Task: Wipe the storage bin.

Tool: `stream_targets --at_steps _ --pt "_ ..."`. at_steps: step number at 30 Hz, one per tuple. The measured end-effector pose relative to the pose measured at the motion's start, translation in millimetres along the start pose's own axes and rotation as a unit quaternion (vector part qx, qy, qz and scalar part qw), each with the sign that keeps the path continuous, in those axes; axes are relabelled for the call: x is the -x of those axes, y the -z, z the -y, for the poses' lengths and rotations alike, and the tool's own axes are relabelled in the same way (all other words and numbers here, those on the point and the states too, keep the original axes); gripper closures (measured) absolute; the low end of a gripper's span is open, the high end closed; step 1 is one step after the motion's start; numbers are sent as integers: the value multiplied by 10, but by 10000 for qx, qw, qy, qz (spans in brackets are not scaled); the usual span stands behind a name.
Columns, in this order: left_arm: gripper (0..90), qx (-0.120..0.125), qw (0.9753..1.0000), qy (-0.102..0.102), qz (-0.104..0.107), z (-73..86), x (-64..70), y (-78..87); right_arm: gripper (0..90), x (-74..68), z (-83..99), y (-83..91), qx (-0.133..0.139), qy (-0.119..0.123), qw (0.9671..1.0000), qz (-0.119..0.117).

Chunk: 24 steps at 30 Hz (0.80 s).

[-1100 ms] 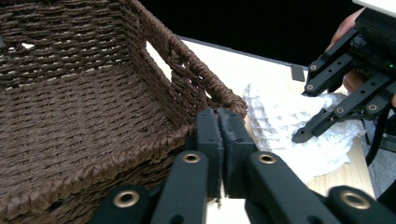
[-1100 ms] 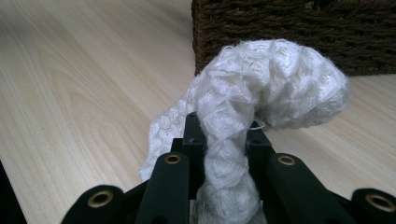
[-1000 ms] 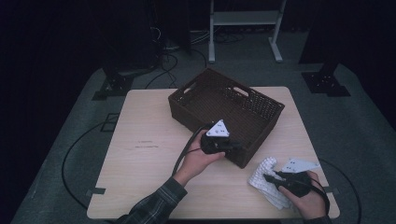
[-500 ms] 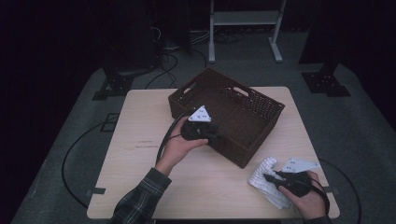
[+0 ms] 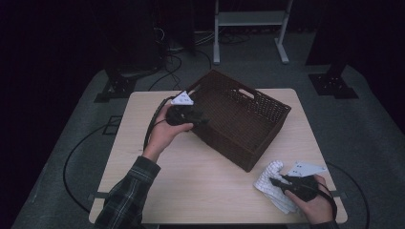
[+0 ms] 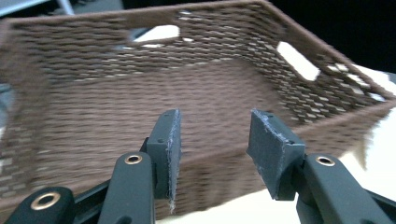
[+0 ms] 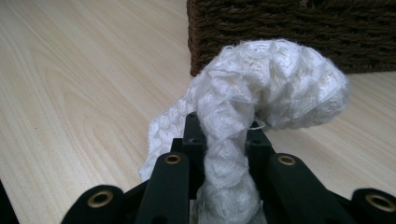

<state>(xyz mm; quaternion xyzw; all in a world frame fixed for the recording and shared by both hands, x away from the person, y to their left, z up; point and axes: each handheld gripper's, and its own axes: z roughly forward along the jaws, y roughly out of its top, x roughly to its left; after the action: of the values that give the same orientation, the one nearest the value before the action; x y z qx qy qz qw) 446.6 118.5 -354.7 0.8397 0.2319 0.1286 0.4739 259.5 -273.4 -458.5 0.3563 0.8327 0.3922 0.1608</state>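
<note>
Right tongs (image 5: 276, 182) are down at the near right corner of the surface (image 5: 143, 124), clamped tight on the white cloth (image 5: 272, 183), and the right gripper view shows it plainly: a bunched fold of the knobbly white fabric is squeezed between the two black jaws, with the rest of the cloth (image 7: 275, 88) humped up in front of them and trailing onto the pale wood. The cloth sits just off the near corner of the brown woven basket (image 5: 239, 119), close to it but apart from it in the high view. Over on the other side, the left tongs (image 5: 203, 119) are up at the basket's left rim, carried in a hand with a plaid sleeve behind it, and they point in over the wicker. The left gripper view has those jaws spread wide apart with nothing between them, looking straight into the basket (image 6: 140, 93), whose woven floor and handle slots show blurred beyond the pads (image 6: 275, 154). The basket stands skewed on the surface, one corner toward the person.
</note>
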Motion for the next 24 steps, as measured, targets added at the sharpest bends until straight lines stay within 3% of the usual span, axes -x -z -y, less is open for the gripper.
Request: stream_targets --at_steps 1,4,7,13,18,19,20,24 --pt "535 -38 9999 8 -111 -6 -113 26 757 0 2 -2 -6 -20 10000 2" --pt "547 -22 9998 83 -200 -8 -224 38 757 12 10 -6 -16 -23 10000 4" --pt "567 -36 9992 131 -388 4 -432 30 757 18 15 -1 -18 -41 10000 14" --pt "576 -128 9977 242 -621 20 -672 -3 757 33 25 10 -7 -51 10000 15" --pt "573 -212 9955 412 -823 10 -933 -34 757 49 37 16 7 -65 10000 27" --pt "570 -300 9946 388 -918 15 -1037 -55 756 54 42 21 6 -80 10000 33" --pt "573 -317 9941 486 -916 20 -1088 -65 757 58 43 21 20 -73 10000 31" --pt "577 -466 9924 536 -1009 50 -1240 -114 757 60 44 20 7 -79 10000 31"
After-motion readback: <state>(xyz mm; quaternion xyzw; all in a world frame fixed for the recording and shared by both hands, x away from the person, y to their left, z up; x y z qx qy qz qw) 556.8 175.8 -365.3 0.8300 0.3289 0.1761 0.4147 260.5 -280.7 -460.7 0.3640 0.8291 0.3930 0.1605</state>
